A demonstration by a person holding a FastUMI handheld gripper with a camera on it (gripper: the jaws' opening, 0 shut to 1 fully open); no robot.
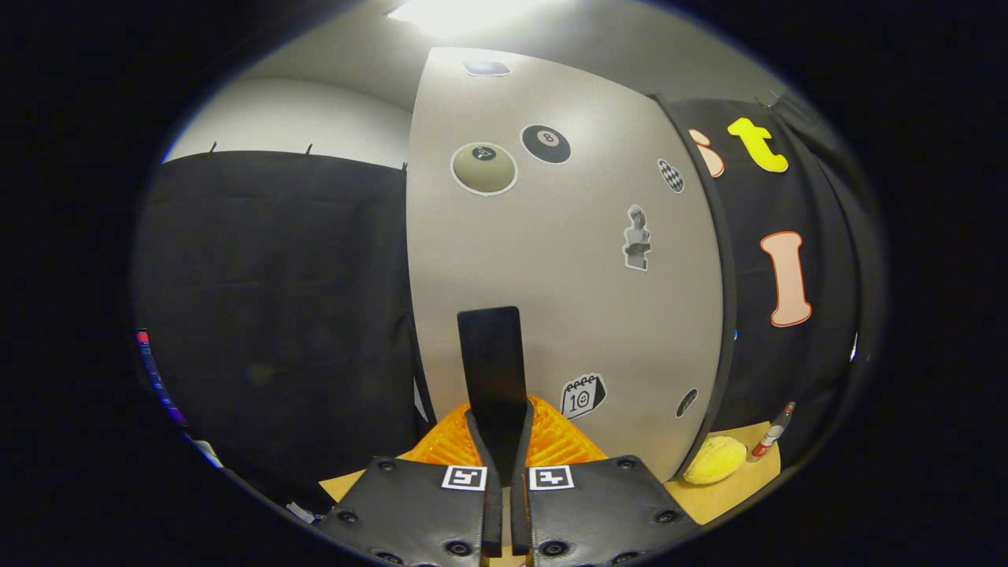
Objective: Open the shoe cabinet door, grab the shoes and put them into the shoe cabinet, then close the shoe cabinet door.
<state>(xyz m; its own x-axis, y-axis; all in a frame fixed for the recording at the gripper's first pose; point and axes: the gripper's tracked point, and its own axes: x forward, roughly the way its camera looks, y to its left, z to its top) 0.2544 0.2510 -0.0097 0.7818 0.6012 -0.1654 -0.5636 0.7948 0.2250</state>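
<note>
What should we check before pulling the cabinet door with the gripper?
1. Grip: the hand-held gripper has both fingers pressed on the black handle. Ok.
2. Handle centred between the fingers. Ok.
3. Door shut or already ajar: cannot tell.
4. Which way the door swings: cannot tell.
5. Yellow lump and small bottle lie on the table near the door's bottom corner and might be in the way. Cannot tell.

- The tongs point(504, 441) are pointing forward and slightly upward, with both fingers drawn close together.
- The fingers point(480, 449) are pressing from either side on a dark upright handle point(492, 362) rising between them.
</note>
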